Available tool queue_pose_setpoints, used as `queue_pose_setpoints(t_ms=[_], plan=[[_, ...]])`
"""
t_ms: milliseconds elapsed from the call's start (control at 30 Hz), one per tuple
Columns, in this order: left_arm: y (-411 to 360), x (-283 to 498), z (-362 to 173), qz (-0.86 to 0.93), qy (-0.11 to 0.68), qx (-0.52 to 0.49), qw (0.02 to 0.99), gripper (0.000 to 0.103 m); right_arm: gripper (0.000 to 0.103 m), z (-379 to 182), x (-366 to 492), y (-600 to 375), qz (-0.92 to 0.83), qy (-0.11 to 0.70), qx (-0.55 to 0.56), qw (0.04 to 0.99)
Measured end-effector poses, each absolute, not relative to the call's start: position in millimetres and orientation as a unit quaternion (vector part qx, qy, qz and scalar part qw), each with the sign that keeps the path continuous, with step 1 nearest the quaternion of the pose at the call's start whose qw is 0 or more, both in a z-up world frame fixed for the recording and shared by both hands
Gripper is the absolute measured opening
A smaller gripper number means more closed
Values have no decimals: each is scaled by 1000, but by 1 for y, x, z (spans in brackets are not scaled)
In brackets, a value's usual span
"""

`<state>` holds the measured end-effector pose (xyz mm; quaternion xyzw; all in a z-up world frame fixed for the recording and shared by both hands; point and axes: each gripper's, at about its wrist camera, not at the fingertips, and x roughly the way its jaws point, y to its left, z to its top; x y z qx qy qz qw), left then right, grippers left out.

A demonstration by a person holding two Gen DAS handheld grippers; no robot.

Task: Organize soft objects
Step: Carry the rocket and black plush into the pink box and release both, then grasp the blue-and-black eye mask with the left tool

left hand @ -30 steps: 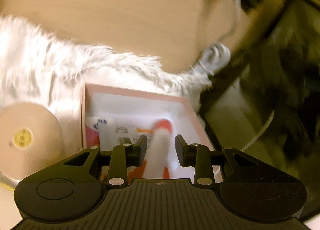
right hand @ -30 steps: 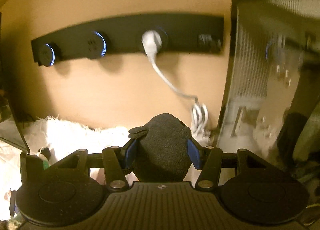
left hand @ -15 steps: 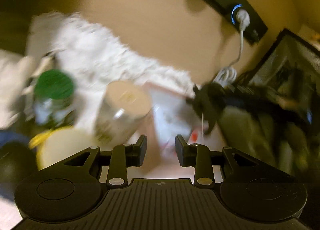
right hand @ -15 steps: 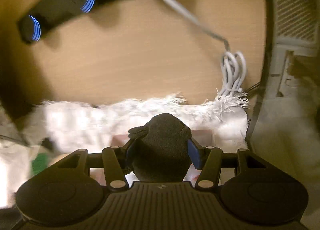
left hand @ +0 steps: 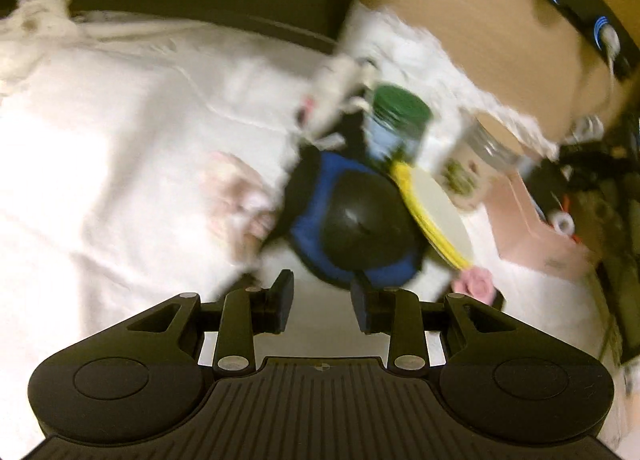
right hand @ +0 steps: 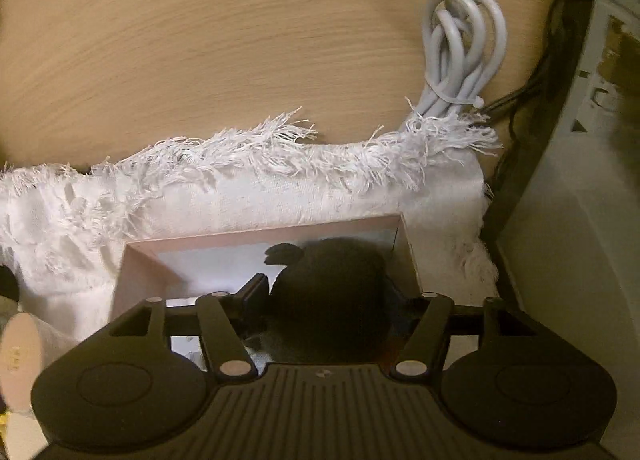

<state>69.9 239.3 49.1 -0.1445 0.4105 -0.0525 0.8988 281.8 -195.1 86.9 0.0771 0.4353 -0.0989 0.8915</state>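
The dark plush toy [right hand: 328,292] is seen between the spread jaws of the right gripper [right hand: 326,300], low inside the pink box [right hand: 256,238] into which it is being lowered. The jaws have just been opening, and the left pad is seen standing off the fabric while the right side is hidden behind the toy, so the grip is judged released or nearly so. The box is set on a white fringed cloth [right hand: 248,163] spread over a wooden tabletop [right hand: 200,39], with a bundled grey cable [right hand: 460,59] just beyond the fringe. The left gripper [left hand: 322,302] is shown empty, its jaws parted with nothing between them, angled down over the same cloth in a blurred view. Ahead of it lie a blue and black padded item [left hand: 352,215], a small pink soft piece [left hand: 476,284], a yellow-rimmed disc [left hand: 436,211], a green-lidded jar [left hand: 400,119] and a second jar [left hand: 476,163], with the pink box at the far right. The plush is judged light, squashy and non-slip, unlikely to be harmed by a drop, and best taken across its rounded body so the pads sink in evenly. The blue padded item is judged likewise yielding, though its glossy black centre may be stiffer and slicker; its fabric edge looks the safer hold.
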Motion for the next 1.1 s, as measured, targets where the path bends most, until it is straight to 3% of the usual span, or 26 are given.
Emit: queue_pose_setpoints(t_ms=[133, 333, 733, 900, 1100], plan=[[270, 70, 58, -27, 380, -165, 910, 34, 76, 119, 244, -172, -78, 399, 74, 911], [313, 85, 57, 3, 354, -243, 903, 34, 85, 133, 168, -104, -2, 384, 21, 923], [313, 95, 60, -62, 339, -243, 907, 34, 85, 86, 89, 40, 118, 382, -154, 904], [281, 78, 55, -207, 378, -228, 873, 34, 85, 66, 82, 37, 109, 402, -155, 896], [202, 75, 51, -288, 401, -125, 860, 34, 85, 48, 61, -10, 86, 421, -157, 889]])
